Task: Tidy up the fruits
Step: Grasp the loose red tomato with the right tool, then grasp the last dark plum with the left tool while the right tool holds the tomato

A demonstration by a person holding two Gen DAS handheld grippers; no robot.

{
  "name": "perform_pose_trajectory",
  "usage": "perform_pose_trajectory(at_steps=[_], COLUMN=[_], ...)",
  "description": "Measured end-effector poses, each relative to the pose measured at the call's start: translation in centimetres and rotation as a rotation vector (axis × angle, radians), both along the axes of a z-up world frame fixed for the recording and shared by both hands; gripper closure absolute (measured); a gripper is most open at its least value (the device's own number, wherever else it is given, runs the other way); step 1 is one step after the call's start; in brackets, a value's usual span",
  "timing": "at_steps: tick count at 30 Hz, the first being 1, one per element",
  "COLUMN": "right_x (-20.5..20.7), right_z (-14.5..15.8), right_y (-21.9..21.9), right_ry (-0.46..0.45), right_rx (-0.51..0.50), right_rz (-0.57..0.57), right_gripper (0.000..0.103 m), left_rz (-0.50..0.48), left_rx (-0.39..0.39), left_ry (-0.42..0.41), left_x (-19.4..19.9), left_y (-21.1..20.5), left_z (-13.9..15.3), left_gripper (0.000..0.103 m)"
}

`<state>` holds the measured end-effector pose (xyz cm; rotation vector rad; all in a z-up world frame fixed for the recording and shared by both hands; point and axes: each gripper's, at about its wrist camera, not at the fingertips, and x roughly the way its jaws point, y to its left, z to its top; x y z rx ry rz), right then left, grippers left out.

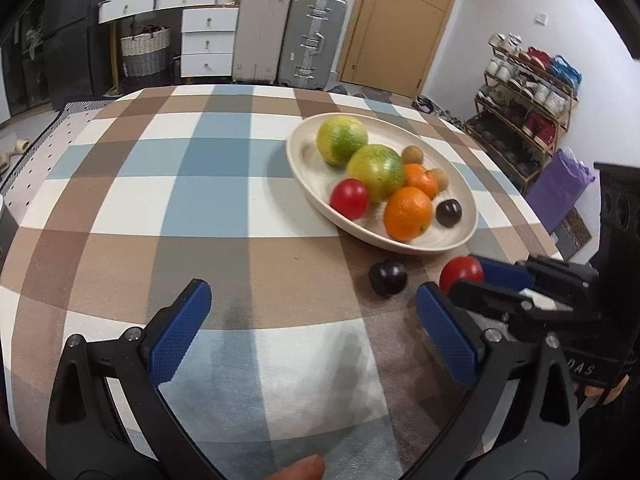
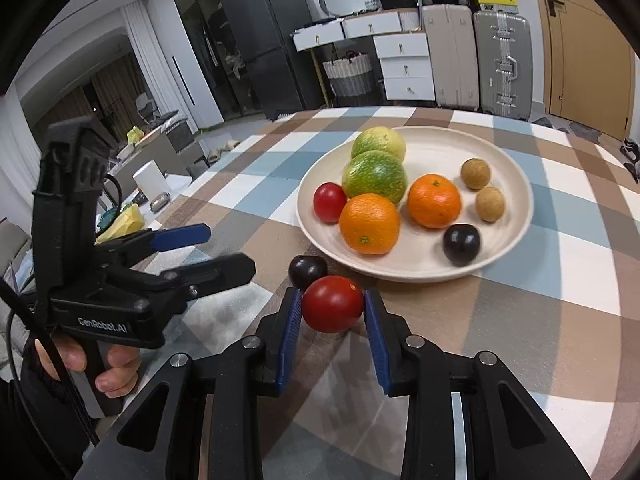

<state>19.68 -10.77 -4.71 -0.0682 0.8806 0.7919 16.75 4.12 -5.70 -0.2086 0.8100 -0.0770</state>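
— Listing item one: where is the loose red tomato (image 2: 333, 304)?
— Clamped between the right gripper (image 2: 333, 312) pads, near the table's (image 2: 540, 280) front edge, just short of the plate (image 2: 516, 184).

— Item two?
— Dark plum (image 2: 307, 270), beside it on the cloth.

— Left gripper (image 1: 312, 322)?
— Spread wide, holding nothing.

Both grippers: black plastic frames, two long fingers each, faced with blue ribbed pads.

Right gripper (image 2: 333, 312): silver round screws at the finger joints, triangular cut-outs in the near arms.

Left gripper (image 2: 224, 252): same build, tall black block on top, pistol-style handle below. White lettering "GenRobot.AI" on its side. Thin black cable (image 2: 52, 360) runs down past the handle.

Hand (image 2: 100, 364) on that handle comes out of a dark sleeve (image 2: 36, 420), black, with a knit cuff.
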Motion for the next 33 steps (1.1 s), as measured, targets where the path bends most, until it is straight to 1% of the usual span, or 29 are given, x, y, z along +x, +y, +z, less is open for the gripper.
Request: perform_pose_trajectory(at_steps=[4,7,9,15,18,19,24,25,27,29,30,32,33], right_x=[0.0,0.1,0.2,0.7,0.8,0.8,1.0,1.1,0.8,0.8,0.8,0.8,0.8], right_z=[0.8,1.4,1.7,1.5,1.7,1.7,1.7,1.7,1.7,1.6,1.6,1.6,1.6], right_y=[-1.5,-2.4,-2.8,-3.3,-3.6,-3.6,-3.8,-3.7,-3.7,-3.7,-3.6,-3.6,-3.6], right_ry=[-0.04,-0.072,-0.094,-0.094,-0.095,-0.097,-0.09,-0.09,-0.091,-0.089,-0.089,-0.089,-0.089], right_rx=[0.018,0.046,0.044,0.033,0.043,0.043,0.045,0.045,0.045,0.044,0.044,0.044,0.045], right_rz=[-0.048,-0.081,-0.104,-0.146,-0.159,-0.163,-0.168,-0.166,-0.164,-0.162,-0.162,-0.162,-0.163], right_gripper=[0.07,0.07,0.07,0.07,0.07,0.07,0.07,0.07,0.07,0.07,0.07,0.07,0.07], left_rz=[-0.05,-0.049,-0.053,-0.068,-0.078,-0.08,-0.1,-0.11,-0.122,-0.133,-0.141,-0.155,-0.161], left_rx=[0.015,0.03,0.03,0.02,0.018,0.017,0.024,0.02,0.025,0.029,0.03,0.025,0.022], left_ry=[0.025,0.04,0.044,0.062,0.08,0.086,0.074,0.07,0.067,0.065,0.063,0.06,0.059], left_x=[0.5,1.2,1.7,2.6,3.0,3.1,3.2,3.2,3.2,3.1,3.1,3.0,2.9], left_y=[-1.4,-2.3,-2.8,-3.7,-3.8,-3.8,-4.1,-4.1,-4.3,-4.5,-4.6,-4.7,-4.8], left_z=[-0.2,-0.4,-0.5,-0.9,-1.2,-1.3,-1.3,-1.3,-1.3,-1.2,-1.2,-1.1,-1.1], left_gripper=[0.001,0.001,0.001,0.003,0.01,0.015,0.021,0.025,0.028,0.037,0.039,0.051,0.053])
